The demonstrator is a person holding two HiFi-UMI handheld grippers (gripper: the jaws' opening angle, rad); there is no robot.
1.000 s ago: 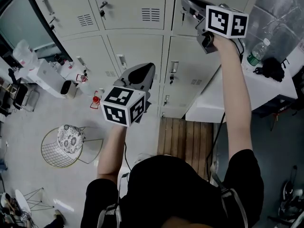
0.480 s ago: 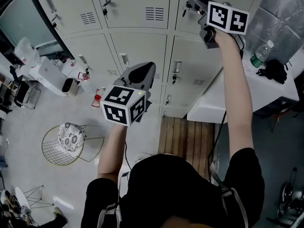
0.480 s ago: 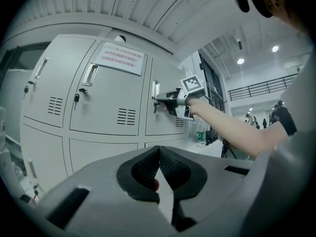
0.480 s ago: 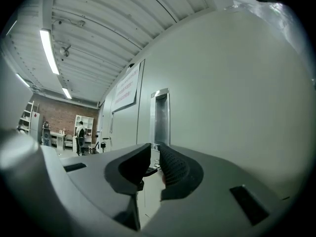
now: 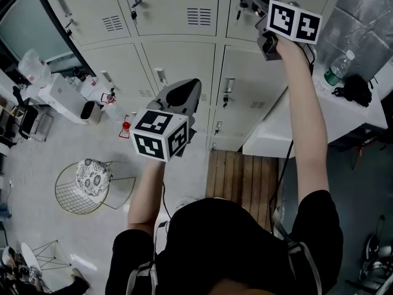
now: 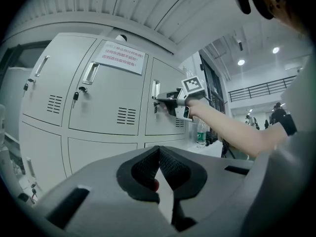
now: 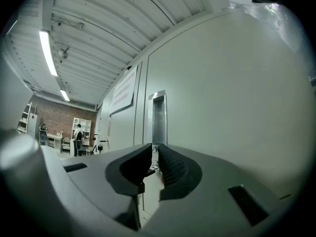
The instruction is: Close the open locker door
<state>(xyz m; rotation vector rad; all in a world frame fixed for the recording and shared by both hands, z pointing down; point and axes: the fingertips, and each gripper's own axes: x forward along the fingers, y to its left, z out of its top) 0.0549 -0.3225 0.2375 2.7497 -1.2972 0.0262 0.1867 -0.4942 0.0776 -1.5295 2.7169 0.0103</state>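
Pale grey metal locker door [image 7: 232, 93] stands just ahead of the right gripper [image 7: 155, 145] fingers, which have just been closing to a slit with nothing evidently pinched; advise a square, steady push; left gripper [image 6: 159, 147] fingers pressed together.

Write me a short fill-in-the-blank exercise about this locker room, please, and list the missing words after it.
1. The left gripper has its jaws ___, with nothing between them.
2. The water bottle stands on the white ___.
3. The wire stool stands on the ___.
4. The notice with red print is stuck on a locker ___.

Missing words: shut; table; floor; door.
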